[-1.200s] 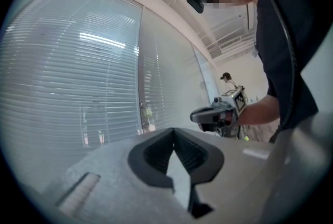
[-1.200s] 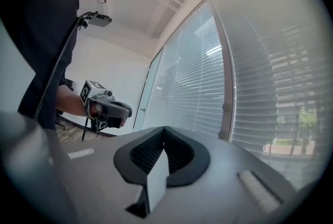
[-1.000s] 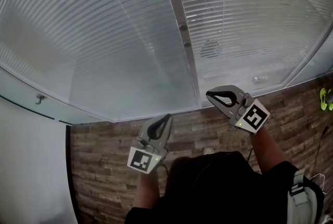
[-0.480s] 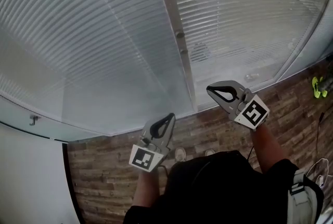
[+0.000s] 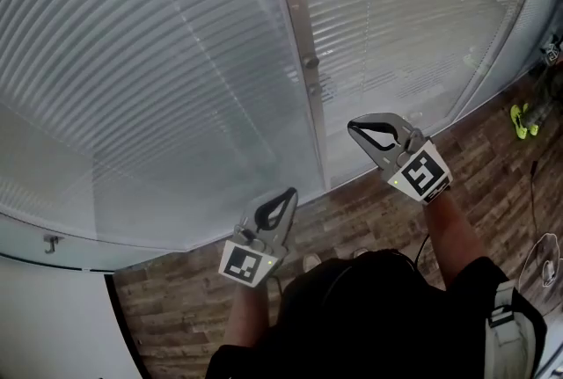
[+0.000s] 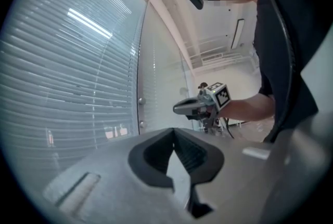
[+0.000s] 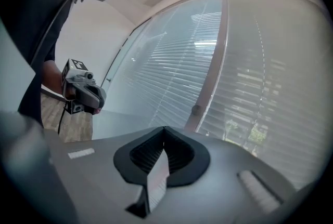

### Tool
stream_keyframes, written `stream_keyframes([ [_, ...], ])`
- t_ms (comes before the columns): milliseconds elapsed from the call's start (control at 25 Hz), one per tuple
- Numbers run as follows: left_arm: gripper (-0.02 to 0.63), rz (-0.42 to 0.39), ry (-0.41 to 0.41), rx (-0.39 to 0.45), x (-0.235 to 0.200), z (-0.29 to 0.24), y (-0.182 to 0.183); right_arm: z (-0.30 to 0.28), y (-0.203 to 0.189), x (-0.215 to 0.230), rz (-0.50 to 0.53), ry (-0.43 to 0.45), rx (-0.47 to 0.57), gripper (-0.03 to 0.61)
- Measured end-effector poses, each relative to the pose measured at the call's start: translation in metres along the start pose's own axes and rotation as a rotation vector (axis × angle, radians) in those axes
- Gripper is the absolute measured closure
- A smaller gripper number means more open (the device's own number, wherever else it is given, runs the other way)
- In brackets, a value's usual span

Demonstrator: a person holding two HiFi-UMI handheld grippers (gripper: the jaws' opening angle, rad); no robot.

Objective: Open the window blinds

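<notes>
Head view: the window blinds [image 5: 158, 78] fill the upper picture as two panels of close-set pale slats, split by a grey upright post [image 5: 303, 61]. Their bottom edge curves across the middle, and the wooden floor [image 5: 176, 307] begins just below it. The left gripper [image 5: 290, 192] is held out with its tip at that bottom edge, left of the post. The right gripper [image 5: 354, 127] sits higher and just right of the post's foot. The two are well apart, with bare floor between them and the window. A white wall [image 5: 53, 316] closes off the lower left corner, and a small yellow-green object [image 5: 522, 118] lies on the floor far right.

Left gripper view: the left gripper's [image 6: 174, 133] jaws meet at the tip with nothing between them. The blinds stand to the left. The right gripper hangs beyond, with free room ahead of it.

Right gripper view: the right gripper's [image 7: 164, 130] jaws are pressed together and empty. The blinds spread across the view ahead, with the post running up behind the tip. The left gripper is off at the left edge, clear of the slats.
</notes>
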State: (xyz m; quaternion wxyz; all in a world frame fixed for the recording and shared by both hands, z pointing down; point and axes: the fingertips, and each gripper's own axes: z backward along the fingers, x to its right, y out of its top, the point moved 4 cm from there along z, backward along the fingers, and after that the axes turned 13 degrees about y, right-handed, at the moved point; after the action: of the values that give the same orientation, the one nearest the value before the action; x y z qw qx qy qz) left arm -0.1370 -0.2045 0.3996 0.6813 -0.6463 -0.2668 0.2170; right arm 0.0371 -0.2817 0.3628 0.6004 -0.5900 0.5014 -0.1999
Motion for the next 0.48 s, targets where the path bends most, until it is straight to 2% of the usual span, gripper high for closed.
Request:
stream_keyframes([
  [240,0.609,0.004,-0.086,0.003,-0.013,0.001,-0.006,-0.015,0.006,0.024,0.06,-0.113,-0.096,0.572],
  [440,0.609,0.015,-0.12,-0.005,-0.024,0.006,-0.012,-0.028,0.014,0.044,0.132,-0.183,-0.159,0.572],
  [480,0.609,0.016,-0.125,-0.008,-0.027,0.006,-0.012,-0.031,0.016,0.048,0.148,-0.192,-0.173,0.546],
])
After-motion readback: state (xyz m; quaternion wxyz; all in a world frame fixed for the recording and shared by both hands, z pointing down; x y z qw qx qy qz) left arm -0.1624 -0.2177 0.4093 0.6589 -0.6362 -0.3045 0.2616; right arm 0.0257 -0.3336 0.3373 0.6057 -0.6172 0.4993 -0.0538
